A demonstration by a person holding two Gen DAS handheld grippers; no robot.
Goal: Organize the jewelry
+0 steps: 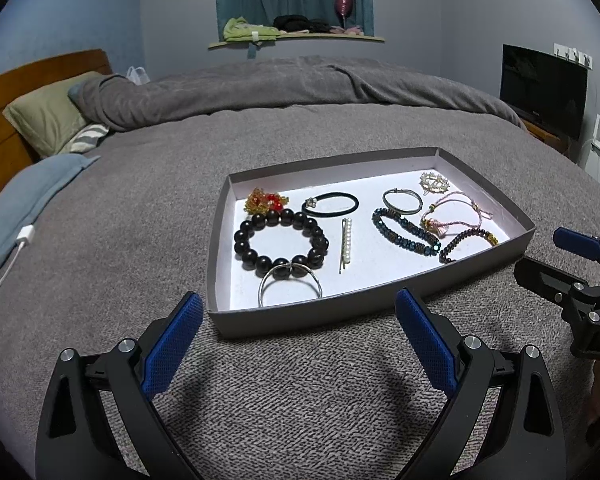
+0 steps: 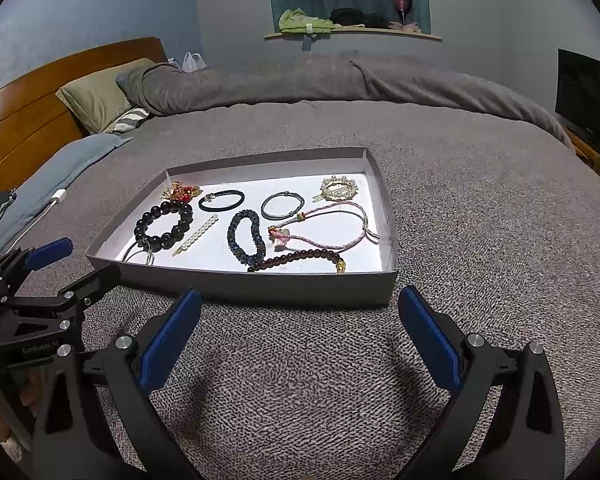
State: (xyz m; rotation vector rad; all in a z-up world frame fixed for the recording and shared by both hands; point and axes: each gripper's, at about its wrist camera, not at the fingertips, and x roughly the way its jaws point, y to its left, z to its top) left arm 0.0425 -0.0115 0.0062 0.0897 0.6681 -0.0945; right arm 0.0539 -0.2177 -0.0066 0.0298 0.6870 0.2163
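A shallow grey tray lies on the bed and holds several jewelry pieces. Among them are a black bead bracelet, a pearl hair clip, a blue beaded bracelet, a pink cord bracelet, a dark red bead bracelet and a silver ring. My left gripper is open and empty, just in front of the tray's near wall. My right gripper is open and empty, also in front of the tray.
The grey bedspread lies under everything. Pillows and a wooden headboard are at the far left. A white charger and cable lie left. A dark screen stands at the right.
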